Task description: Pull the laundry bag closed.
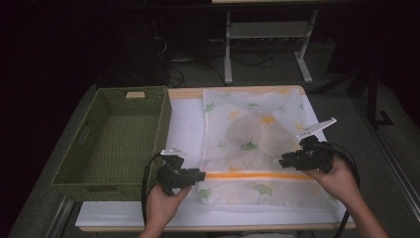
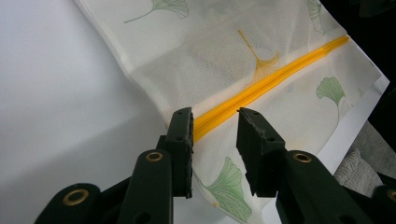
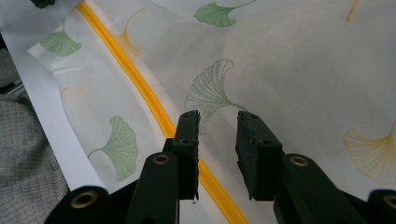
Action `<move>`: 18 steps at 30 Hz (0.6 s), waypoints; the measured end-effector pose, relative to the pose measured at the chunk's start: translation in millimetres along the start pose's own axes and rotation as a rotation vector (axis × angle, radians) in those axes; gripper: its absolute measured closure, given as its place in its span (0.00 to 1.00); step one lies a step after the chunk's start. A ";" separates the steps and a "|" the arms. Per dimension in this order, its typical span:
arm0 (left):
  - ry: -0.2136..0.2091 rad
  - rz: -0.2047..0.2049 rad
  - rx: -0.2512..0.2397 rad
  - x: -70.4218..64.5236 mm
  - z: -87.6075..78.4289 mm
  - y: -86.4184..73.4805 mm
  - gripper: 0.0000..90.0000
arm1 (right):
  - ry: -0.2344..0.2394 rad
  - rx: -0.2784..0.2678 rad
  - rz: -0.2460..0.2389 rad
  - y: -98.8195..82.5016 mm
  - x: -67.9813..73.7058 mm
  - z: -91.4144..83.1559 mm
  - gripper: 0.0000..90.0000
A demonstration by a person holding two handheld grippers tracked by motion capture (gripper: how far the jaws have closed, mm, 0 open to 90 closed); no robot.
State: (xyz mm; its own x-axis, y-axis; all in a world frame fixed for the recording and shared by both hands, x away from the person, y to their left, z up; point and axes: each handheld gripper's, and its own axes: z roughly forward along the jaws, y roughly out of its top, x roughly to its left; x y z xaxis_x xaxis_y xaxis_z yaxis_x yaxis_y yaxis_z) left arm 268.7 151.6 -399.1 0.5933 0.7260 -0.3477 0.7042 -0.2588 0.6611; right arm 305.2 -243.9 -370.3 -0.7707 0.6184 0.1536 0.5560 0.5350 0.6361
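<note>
Both grippers, left gripper (image 1: 198,174) and right gripper (image 1: 283,161), stand apart, unclamped, over the mesh bag (image 1: 252,134); pinch squarely at the yellow zipper (image 1: 257,175).

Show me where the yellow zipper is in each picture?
High view: the zipper runs level across the bag's near part, between the two grippers.
Left gripper view: it slants from upper right down to the left jaw.
Right gripper view: it slants from upper left past the left jaw.
Shared landmark: green leaf print.
</note>
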 end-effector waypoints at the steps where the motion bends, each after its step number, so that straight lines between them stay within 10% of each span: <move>1: 0.000 0.002 0.000 -0.1 0.0 0.1 0.72 | 0.003 0.000 0.002 0.9 1.0 0.8 0.76; 18: 0.002 0.004 -0.003 -0.3 0.7 0.3 0.69 | 0.021 0.011 -0.045 16.4 15.6 11.9 0.73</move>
State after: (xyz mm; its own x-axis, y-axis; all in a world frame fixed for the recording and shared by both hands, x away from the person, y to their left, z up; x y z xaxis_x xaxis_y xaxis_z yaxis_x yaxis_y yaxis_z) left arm 269.0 150.9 -399.2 0.5950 0.7266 -0.3435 0.7006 -0.2595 0.6647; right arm 305.9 -218.7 -366.4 -0.8015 0.5812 0.1409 0.5239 0.5687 0.6342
